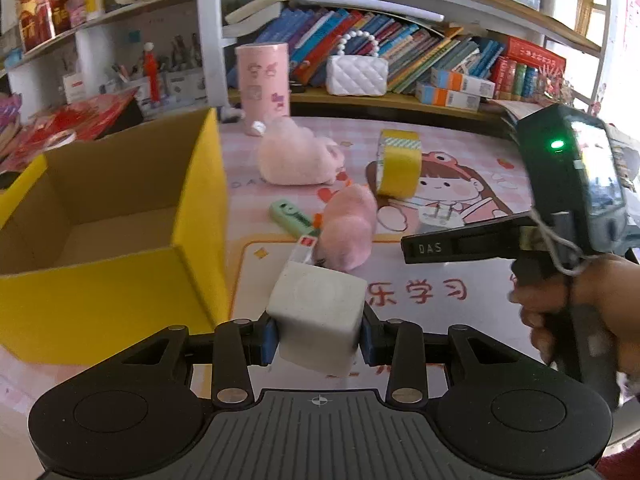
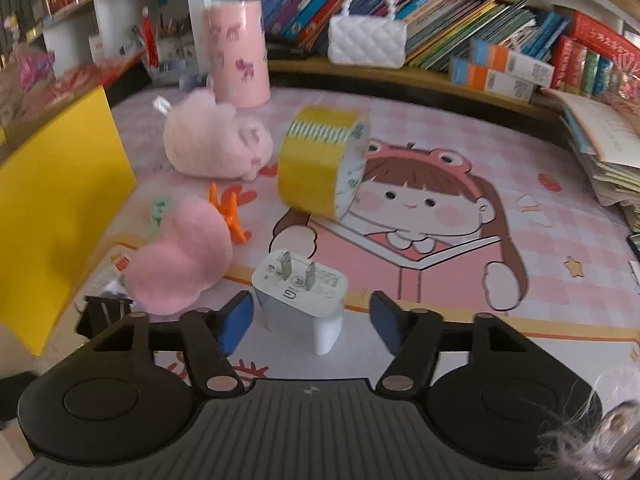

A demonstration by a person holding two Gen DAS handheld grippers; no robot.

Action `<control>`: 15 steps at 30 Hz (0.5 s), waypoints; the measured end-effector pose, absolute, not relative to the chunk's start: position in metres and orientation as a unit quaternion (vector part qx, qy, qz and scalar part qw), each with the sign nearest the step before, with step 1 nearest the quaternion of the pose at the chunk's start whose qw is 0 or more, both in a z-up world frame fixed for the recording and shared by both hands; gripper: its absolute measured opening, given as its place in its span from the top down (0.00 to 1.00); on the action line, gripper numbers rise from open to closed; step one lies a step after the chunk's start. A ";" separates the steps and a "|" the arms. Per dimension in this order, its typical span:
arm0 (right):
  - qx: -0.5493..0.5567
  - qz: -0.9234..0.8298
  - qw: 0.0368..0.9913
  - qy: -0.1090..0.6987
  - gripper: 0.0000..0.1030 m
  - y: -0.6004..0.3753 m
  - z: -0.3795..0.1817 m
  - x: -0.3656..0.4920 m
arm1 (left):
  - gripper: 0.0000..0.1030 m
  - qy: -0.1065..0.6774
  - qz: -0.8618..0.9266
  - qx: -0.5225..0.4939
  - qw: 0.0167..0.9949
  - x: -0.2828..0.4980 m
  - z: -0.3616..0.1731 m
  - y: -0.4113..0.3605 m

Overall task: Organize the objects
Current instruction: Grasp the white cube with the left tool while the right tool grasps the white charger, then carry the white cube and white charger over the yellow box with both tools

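Note:
My left gripper [image 1: 318, 336] is shut on a white cube-shaped block [image 1: 316, 308], its blue pads pressing both sides, just right of the open yellow cardboard box [image 1: 100, 288]. My right gripper [image 2: 312, 320] is open around a white plug charger [image 2: 300, 300] that stands on the pink desk mat [image 2: 520, 240] with its prongs up. Gaps show between the pads and the charger on both sides. In the left wrist view the same charger [image 1: 438, 216] lies just beyond the right gripper's black finger [image 1: 440, 246], which a hand [image 1: 580, 312] holds.
On the mat lie a yellow tape roll [image 2: 320, 164], a pale pink plush [image 2: 216, 144], a fluffy pink toy [image 2: 180, 264], an orange clip [image 2: 230, 212], a green item [image 1: 290, 216] and a black binder clip [image 2: 104, 312]. A pink canister [image 2: 236, 56], white purse [image 2: 366, 40] and bookshelves stand behind.

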State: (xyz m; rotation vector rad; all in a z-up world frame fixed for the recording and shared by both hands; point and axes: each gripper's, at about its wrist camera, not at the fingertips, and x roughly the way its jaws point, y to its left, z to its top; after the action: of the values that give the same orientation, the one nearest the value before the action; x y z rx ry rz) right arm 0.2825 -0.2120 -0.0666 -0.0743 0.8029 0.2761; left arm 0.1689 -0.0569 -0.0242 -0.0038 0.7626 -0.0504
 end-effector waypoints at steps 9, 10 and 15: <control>-0.049 0.132 0.914 0.381 0.59 -0.204 -0.073 0.286 | 0.65 0.364 -0.013 -0.022 0.931 0.150 -0.018 -0.036; -0.047 0.129 0.915 0.378 0.59 -0.205 -0.070 0.282 | 0.65 0.362 -0.014 -0.024 0.932 0.149 -0.018 -0.034; -0.019 0.126 0.918 0.376 0.59 -0.207 -0.046 0.255 | 0.65 0.349 -0.022 -0.039 0.936 0.143 -0.014 -0.023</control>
State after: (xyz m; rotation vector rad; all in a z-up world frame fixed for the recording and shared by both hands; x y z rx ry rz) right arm 0.2552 -0.2066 -0.0457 -0.0394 0.7735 0.2592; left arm 0.1430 -0.0234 -0.0138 -0.0801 0.7138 -0.0443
